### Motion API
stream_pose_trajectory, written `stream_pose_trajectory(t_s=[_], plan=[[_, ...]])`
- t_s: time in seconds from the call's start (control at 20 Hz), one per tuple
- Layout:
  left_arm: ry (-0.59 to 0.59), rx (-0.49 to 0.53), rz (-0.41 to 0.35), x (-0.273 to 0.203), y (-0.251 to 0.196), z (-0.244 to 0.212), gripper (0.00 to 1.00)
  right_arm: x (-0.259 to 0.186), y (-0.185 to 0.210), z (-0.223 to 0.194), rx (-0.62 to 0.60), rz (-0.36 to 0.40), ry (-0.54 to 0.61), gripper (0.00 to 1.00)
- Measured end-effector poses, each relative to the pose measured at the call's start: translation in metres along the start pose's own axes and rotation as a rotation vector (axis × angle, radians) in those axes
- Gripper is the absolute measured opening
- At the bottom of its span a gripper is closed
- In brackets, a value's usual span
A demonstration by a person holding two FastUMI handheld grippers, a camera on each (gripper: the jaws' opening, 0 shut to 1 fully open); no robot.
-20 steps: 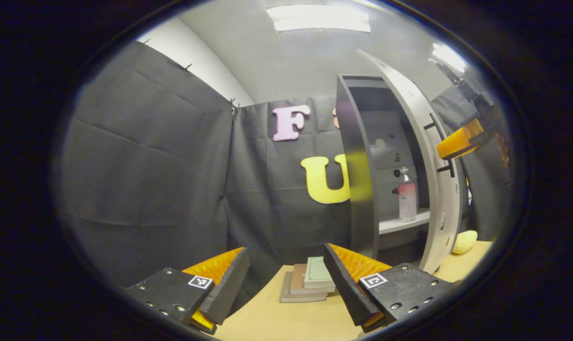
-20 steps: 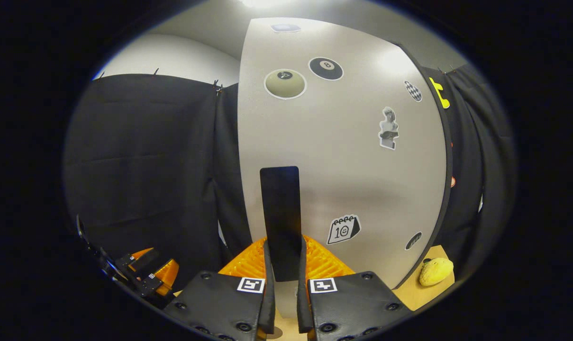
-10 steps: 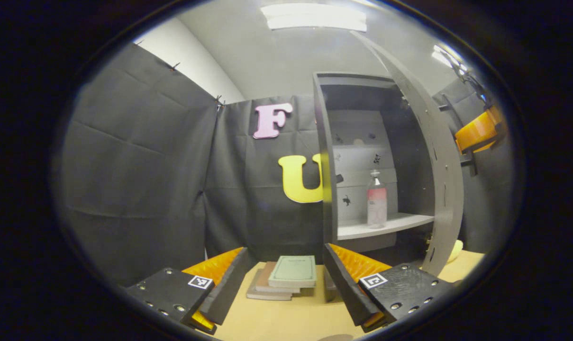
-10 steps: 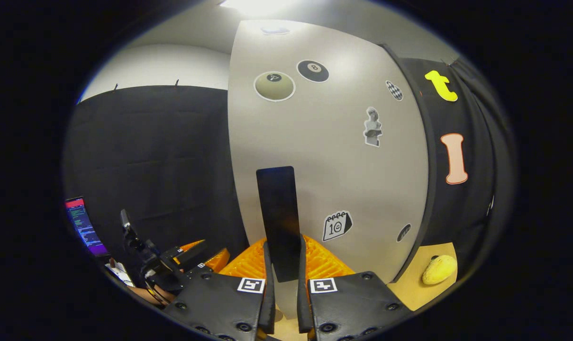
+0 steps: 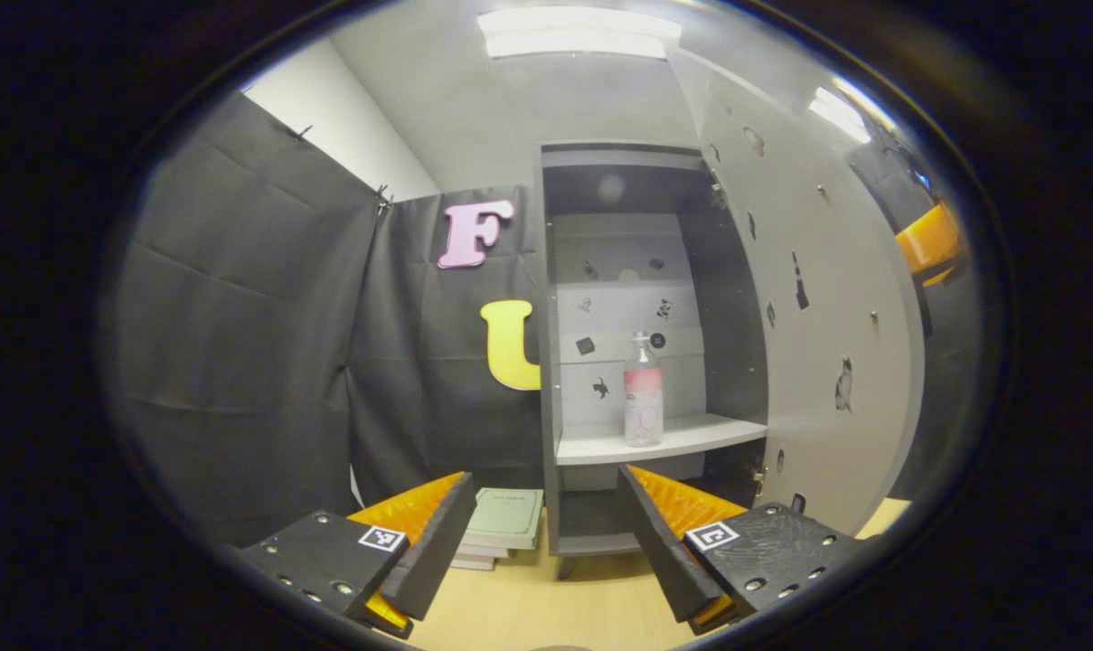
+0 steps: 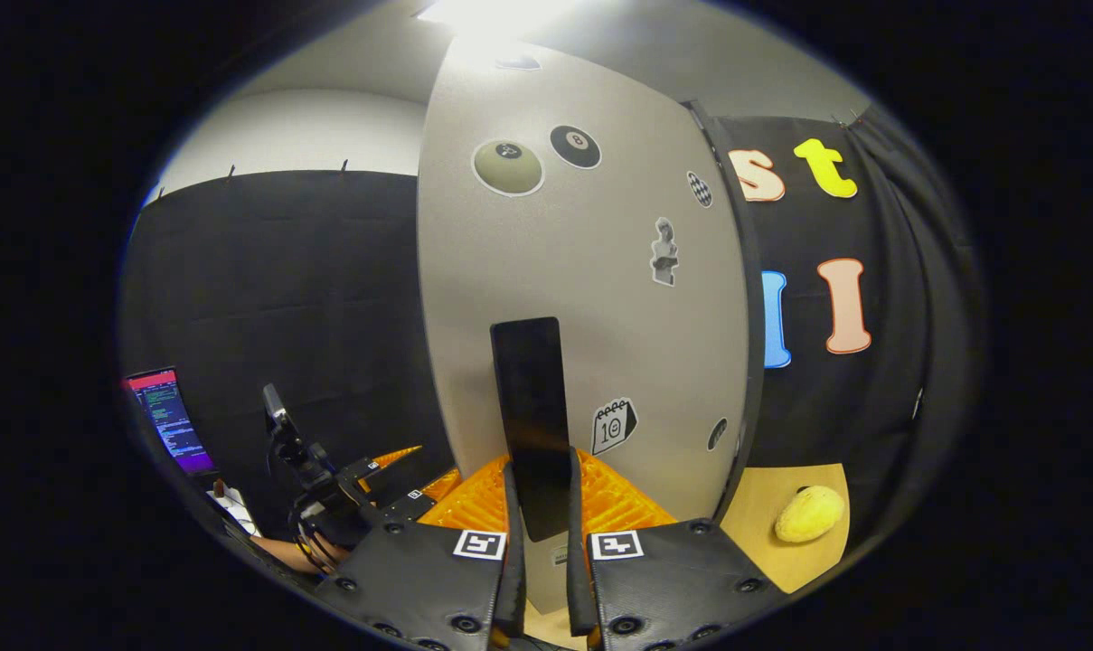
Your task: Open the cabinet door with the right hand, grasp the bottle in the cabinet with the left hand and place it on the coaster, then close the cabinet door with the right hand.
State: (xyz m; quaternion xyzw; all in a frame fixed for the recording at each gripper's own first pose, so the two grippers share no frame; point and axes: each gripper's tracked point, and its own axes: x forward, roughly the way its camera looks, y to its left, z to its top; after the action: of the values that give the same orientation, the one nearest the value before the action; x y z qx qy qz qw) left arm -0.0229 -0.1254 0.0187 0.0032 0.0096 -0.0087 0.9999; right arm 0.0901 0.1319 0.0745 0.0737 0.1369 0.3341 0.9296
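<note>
A black-draped booth closes in a pale wooden table (image 5: 546, 606), and at the centre of the left gripper view stands a grey cabinet (image 5: 546, 362) with its interior exposed. The cabinet door (image 5: 826, 298) is swung wide and fills the right of that frame, its inner face toward the camera.

In the right gripper view the door's outer face (image 6: 582, 289), dotted with stickers, rises through the middle of the frame. The right gripper (image 6: 539, 579) has its fingers closed tight on the dark vertical handle (image 6: 532, 416), one on each side, at its lower end.

The bottle (image 5: 643, 391) (clear, with a pink label) stands upright on the cabinet's white shelf (image 5: 682, 438), just right of centre in the left gripper view. The left gripper (image 5: 546, 533) holds nothing; its fingers are spread wide at the bottom of the frame. The bottle sits above and beyond that gap, slightly nearer the right-hand finger, with its long axis vertical. So the reach looks to be forward and up, shifted a little toward frame right, bringing the fingers either side of the bottle's body.

A stack of notebooks (image 5: 503, 524) lies on the table left of the cabinet foot. A yellow lumpy object (image 6: 808, 514) rests on the table at the lower right of the right gripper view. I cannot pick out a coaster.
</note>
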Motion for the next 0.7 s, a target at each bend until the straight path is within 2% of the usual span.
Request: stream_pose_trajectory(t_s=[0.7], plan=[[-0.011, 0.012, -0.010, -0.015, -0.083, 0.011, 0.96, -0.015, -0.029, 0.004, 0.013, -0.069, -0.051, 0.18]])
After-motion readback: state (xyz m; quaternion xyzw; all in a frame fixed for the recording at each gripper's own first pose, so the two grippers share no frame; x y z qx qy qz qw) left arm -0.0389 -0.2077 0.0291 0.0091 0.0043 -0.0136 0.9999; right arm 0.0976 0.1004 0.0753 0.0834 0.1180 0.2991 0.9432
